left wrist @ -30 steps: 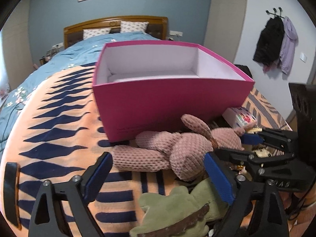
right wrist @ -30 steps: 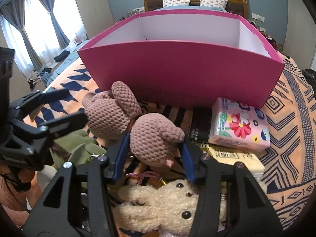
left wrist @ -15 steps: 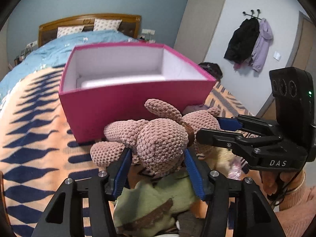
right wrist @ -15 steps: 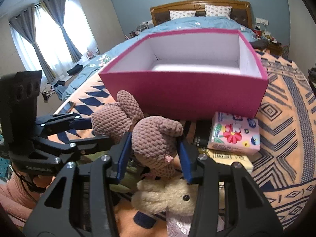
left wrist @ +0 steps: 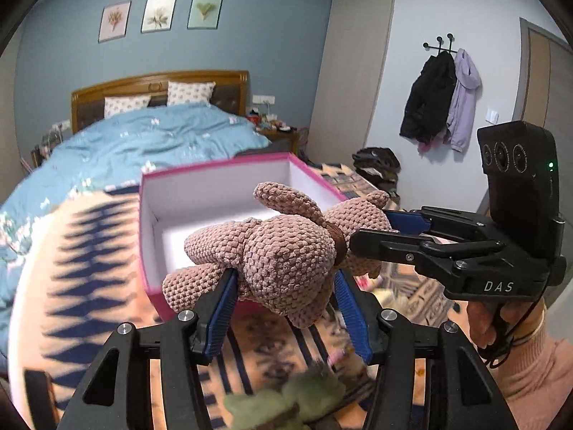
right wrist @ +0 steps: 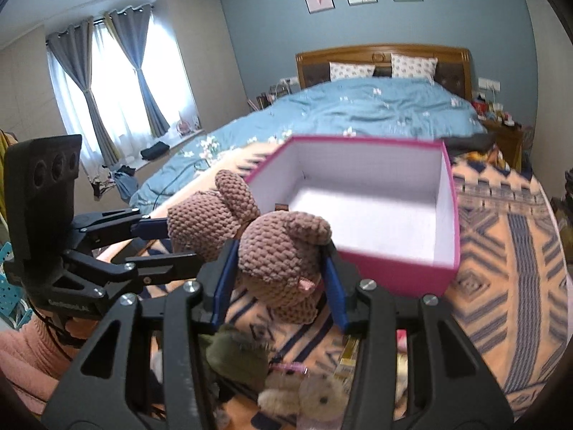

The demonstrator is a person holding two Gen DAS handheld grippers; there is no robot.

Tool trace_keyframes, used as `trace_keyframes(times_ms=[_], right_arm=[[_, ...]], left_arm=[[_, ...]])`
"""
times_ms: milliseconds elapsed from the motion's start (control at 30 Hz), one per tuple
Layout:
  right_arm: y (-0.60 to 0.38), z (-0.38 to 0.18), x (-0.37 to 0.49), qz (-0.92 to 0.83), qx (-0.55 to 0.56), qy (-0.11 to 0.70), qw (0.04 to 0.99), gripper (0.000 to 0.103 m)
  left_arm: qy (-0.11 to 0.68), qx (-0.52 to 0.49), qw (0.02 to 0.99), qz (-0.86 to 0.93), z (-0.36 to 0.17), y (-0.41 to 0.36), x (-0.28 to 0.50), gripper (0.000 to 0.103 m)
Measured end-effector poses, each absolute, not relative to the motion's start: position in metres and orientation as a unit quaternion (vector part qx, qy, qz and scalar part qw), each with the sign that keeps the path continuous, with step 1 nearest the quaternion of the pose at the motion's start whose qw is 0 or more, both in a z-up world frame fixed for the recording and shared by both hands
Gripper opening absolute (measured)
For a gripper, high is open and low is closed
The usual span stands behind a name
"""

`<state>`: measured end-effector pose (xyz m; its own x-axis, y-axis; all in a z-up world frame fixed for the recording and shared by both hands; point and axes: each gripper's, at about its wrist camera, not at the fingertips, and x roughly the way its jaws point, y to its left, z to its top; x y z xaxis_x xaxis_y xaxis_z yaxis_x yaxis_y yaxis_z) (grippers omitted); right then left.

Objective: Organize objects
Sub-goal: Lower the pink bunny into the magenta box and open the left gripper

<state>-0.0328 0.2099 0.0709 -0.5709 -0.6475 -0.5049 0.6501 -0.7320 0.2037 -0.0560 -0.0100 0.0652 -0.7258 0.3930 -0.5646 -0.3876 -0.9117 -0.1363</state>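
Observation:
A brown knitted plush toy hangs in the air in front of the pink box, held by both grippers. My left gripper is shut on its body. My right gripper is shut on its head. In the right wrist view the left gripper comes in from the left onto the toy's body. In the left wrist view the right gripper reaches in from the right. The pink box stands open, white inside, with nothing in it.
Below on the patterned blanket lie a green plush, a cream plush bear and a yellow packet. A green plush shows under the left gripper. Beyond the box is a blue duvet. Coats hang on the right wall.
The left gripper closed on the brown toy's body. Both grippers rose together, lifting the toy off the pile to above the box's near rim. The box now looks smaller and lower.

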Motion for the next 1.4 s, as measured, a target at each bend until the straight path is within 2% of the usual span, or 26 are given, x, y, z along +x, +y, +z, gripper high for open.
trace_keyframes(times_ms=[333, 600, 833, 1100, 1200, 1267, 1333, 1400], right_arm=[[0.193, 0.096, -0.086, -0.891, 0.265, 0.0, 0.369, 0.048], [0.182, 0.062, -0.133, -0.873, 0.321, -0.009, 0.366, 0.048], [0.172, 0.029, -0.151, -0.855, 0.365, -0.007, 0.369, 0.048], [0.158, 0.005, -0.164, -0.841, 0.403, 0.009, 0.361, 0.051], [0.157, 0.002, -0.165, -0.848, 0.405, 0.014, 0.341, 0.056], [0.16, 0.004, -0.16, -0.853, 0.398, 0.011, 0.338, 0.056], [0.166, 0.011, -0.151, -0.86, 0.384, 0.008, 0.337, 0.056], [0.174, 0.022, -0.138, -0.864, 0.367, 0.002, 0.346, 0.056]], left_arm=[[-0.021, -0.312, 0.197, 0.929, 0.074, -0.022, -0.116, 0.056], [-0.051, -0.368, 0.188, 0.909, 0.029, -0.036, -0.158, 0.056], [-0.03, -0.402, 0.16, 0.901, 0.004, -0.032, -0.168, 0.056], [-0.021, -0.402, 0.126, 0.907, 0.001, -0.033, -0.164, 0.058], [-0.015, -0.387, 0.114, 0.915, 0.007, -0.036, -0.156, 0.058], [-0.017, -0.379, 0.119, 0.917, 0.012, -0.038, -0.151, 0.064], [-0.019, -0.365, 0.129, 0.922, 0.019, -0.04, -0.139, 0.076], [-0.017, -0.348, 0.138, 0.927, 0.026, -0.042, -0.125, 0.082]])
